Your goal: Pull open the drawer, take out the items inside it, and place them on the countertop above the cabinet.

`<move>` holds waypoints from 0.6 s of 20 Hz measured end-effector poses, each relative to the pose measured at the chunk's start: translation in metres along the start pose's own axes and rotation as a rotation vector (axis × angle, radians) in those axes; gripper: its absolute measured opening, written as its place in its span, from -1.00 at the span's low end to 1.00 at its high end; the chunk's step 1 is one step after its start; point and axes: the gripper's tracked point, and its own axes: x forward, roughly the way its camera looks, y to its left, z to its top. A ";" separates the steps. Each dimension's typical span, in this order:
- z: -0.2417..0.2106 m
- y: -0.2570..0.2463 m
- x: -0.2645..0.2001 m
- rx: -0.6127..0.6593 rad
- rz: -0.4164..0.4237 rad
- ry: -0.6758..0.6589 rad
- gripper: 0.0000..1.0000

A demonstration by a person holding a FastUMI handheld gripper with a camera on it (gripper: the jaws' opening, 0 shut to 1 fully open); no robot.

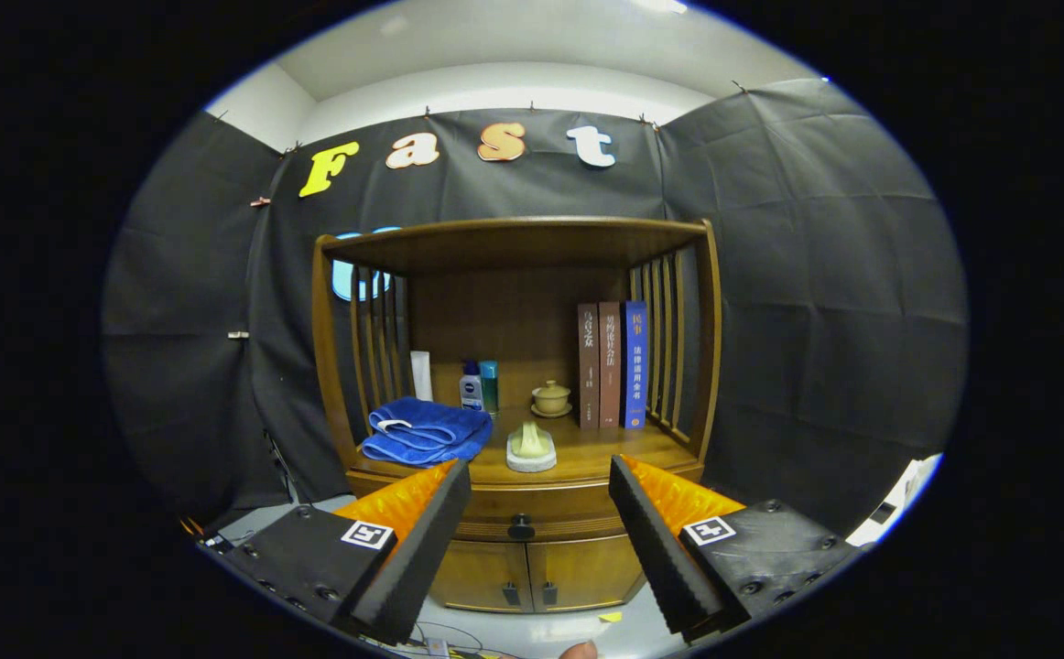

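Gripper view shows the gripper (539, 513) with fingers spread and empty before the shut drawer (532, 523), its knob (521, 527) between them, while a towel (425, 430) and soap dish (531, 448) lie on the countertop (601, 448), fitting either an early or a finished stage.

I have the claw (539, 490) held level and pointing straight ahead, its two fingers (422, 540) spread wide apart with nothing gripped between them, and a fingertip (580, 651) of the holding hand peeks in beneath.
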 end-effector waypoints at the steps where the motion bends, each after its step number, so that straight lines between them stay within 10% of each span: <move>1: 0.005 0.002 -0.007 -0.012 0.006 0.001 0.98; 12: 0.017 0.015 -0.048 -0.005 0.065 -0.002 0.98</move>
